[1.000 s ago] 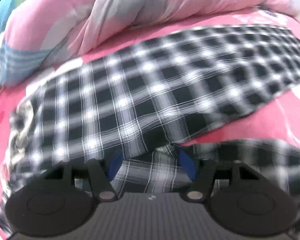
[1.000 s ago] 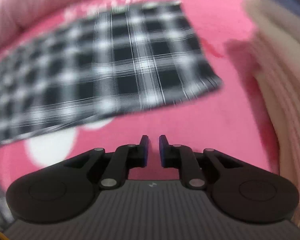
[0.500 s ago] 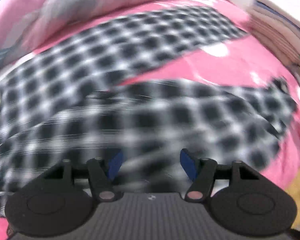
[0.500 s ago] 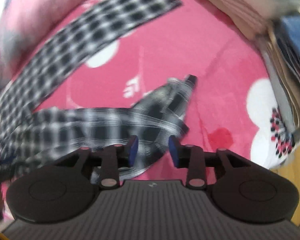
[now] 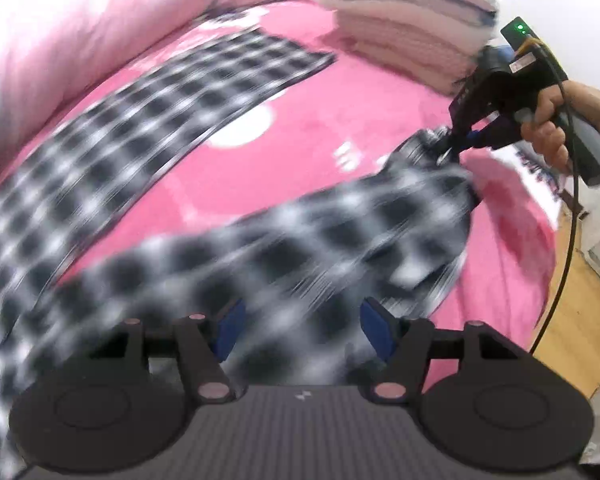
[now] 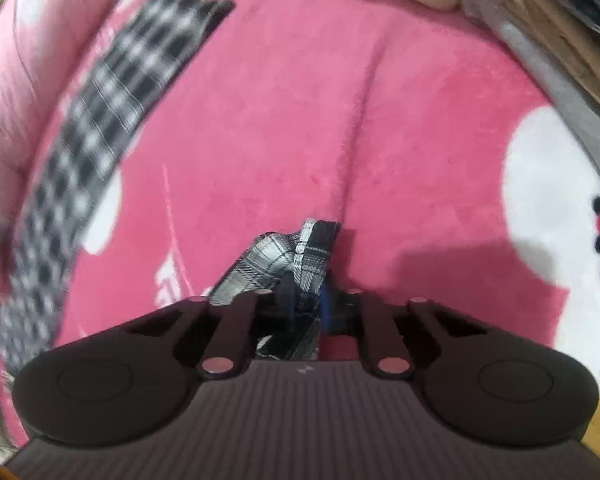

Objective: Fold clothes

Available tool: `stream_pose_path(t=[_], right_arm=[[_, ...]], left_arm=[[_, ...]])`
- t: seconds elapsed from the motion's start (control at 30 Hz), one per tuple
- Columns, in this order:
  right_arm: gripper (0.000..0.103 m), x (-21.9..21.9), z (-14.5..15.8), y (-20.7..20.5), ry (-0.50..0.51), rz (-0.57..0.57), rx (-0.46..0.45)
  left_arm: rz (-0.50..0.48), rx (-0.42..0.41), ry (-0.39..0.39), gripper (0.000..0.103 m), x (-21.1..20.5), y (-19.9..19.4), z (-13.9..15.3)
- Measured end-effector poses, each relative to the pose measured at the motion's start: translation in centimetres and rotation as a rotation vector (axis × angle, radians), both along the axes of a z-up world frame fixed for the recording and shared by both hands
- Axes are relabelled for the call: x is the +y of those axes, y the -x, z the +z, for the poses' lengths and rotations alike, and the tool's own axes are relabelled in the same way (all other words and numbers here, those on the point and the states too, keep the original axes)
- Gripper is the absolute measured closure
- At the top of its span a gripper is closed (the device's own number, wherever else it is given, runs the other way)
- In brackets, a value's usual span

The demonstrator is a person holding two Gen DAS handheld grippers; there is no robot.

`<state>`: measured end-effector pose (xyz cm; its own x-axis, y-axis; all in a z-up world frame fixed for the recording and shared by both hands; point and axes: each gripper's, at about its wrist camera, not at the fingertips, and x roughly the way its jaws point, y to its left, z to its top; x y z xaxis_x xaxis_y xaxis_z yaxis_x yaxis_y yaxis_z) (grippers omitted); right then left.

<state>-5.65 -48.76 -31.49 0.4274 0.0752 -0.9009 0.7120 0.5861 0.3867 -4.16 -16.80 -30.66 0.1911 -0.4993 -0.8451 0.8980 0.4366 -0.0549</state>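
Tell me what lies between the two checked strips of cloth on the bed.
Only bare pink blanket with a white patch: the far checked strip and the near checked strip lie apart. The left wrist view shows it best.

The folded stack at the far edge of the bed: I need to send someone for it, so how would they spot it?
Start from the pink bedspread with white blotches, where the black-and-white checked garment lies stretched out. Beyond the garment's far end sits the stack of folded cloth. Unlike the puffy pink quilt beside it, it is flat, neatly layered and pale, with a dark blue stripe near the top.
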Motion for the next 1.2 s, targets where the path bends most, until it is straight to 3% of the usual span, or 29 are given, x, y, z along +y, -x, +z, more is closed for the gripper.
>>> stream_pose_path(t=[0.17,0.4,0.5,0.6,0.7,0.8,0.87,0.93,1.0,1.1,1.2], right_arm=[[0.101,-1.9,2.6,4.5,-0.02,-0.149,-0.002],[0.101,-3.2,2.3,11.4,-0.238,-0.46,0.081],[0.097,-3.5,2.8,11.2,-0.21,-0.438,0.024],[0.094,-3.8,4.1,8.6,-0.05,-0.235,-0.012],[0.086,-1.9,6.2,5.8,0.178,0.104,-0.035],[0.071,0.8,7.0,4.3,0.262,0.429,-0.086],[0.061,2.6,6.7,3.6,0.267,0.618,-0.096],[0.059,4.5,6.0,3.0,0.293,0.769,-0.077],[0.058,5.5,5.1,3.2,0.32,0.873,-0.05],[0.058,5.5,4.0,3.9,0.332,0.915,-0.05],[0.061,5.6,2.7,4.1,0.331,0.969,-0.077]], left_arm=[[-0.075,-0.014,0.0,0.037,-5.6,1.4,-0.9],[-0.116,-0.054,-0.023,0.037,-10.6,2.7,-2.3],[-0.172,-0.084,-0.036,0.038,-11.4,3.1,-3.2],[-0.228,-0.118,-0.057,0.042,-12.1,3.4,-4.2],[-0.252,-0.161,-0.052,0.045,-12.5,3.5,-4.4],[-0.262,-0.209,-0.017,0.044,-12.9,3.5,-4.0],[-0.292,-0.208,-0.007,0.043,-13.5,3.6,-4.2],[-0.334,-0.205,-0.009,0.042,-14.1,3.7,-4.5],[-0.378,-0.198,-0.021,0.041,-14.7,4.0,-5.0],[-0.428,-0.183,-0.03,0.042,-15.5,4.5,-5.6],[-0.442,-0.182,-0.037,0.056,-16.0,4.8,-6.0]])
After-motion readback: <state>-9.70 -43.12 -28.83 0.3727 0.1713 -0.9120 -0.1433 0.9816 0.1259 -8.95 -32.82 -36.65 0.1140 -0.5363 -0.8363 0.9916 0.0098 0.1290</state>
